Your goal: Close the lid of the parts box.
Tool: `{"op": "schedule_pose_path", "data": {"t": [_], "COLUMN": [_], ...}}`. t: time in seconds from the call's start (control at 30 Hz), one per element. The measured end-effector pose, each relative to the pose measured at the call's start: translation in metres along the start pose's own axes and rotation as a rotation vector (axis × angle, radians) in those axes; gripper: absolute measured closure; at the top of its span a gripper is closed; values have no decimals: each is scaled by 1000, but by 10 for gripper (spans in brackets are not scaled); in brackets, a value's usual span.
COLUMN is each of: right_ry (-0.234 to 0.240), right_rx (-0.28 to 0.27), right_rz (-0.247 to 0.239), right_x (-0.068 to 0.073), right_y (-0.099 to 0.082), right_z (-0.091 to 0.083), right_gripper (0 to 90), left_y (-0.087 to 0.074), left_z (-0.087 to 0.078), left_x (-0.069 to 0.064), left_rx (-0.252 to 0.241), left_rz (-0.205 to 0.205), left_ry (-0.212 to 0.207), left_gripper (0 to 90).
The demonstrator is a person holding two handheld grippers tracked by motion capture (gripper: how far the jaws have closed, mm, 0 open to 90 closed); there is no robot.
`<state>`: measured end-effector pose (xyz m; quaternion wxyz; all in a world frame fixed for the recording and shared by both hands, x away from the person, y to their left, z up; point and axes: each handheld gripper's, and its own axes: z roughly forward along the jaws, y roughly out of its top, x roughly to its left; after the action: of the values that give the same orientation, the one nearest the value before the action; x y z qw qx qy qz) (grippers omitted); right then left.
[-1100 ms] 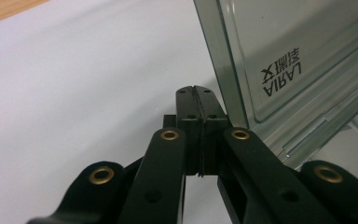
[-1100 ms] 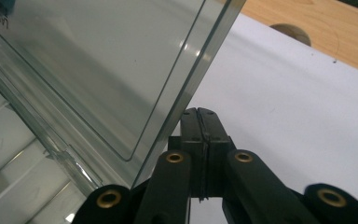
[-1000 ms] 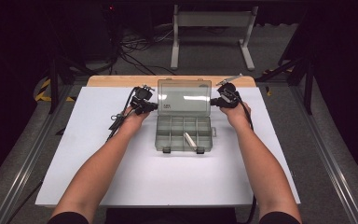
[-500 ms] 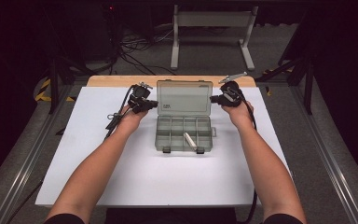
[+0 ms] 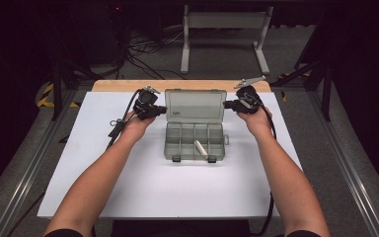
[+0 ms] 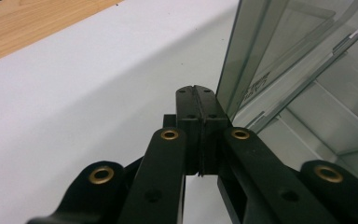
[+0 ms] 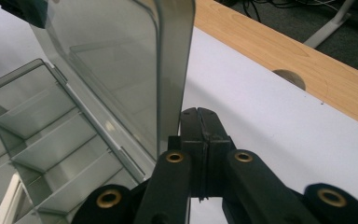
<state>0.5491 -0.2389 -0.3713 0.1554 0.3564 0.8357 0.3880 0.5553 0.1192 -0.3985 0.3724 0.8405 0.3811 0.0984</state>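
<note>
Now both tools are clenched on nothing: left tool (image 5: 161, 109) beside the raised lid's (image 5: 195, 103) left edge, right tool (image 5: 229, 104) at its right.

My table (image 5: 128, 197) is covered by a white sheet, with a strip of bare wood (image 5: 128, 85) showing along its far edge. A smoky clear compartment box (image 5: 195, 140) sits directly on the white, toward the far middle, its lid (image 5: 195, 103) standing open.
</note>
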Motion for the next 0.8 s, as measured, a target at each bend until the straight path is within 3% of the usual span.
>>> {"op": "schedule_pose_path", "data": {"t": [0.8], "right_ry": [30], "right_rx": [-18], "right_rz": [-50], "right_x": [19], "right_y": [-8], "right_z": [-21], "right_gripper": [900], "left_y": [-10], "left_z": [-19], "left_x": [-8], "left_rx": [-17], "left_rz": [32], "left_ry": [-61], "left_gripper": [894]}}
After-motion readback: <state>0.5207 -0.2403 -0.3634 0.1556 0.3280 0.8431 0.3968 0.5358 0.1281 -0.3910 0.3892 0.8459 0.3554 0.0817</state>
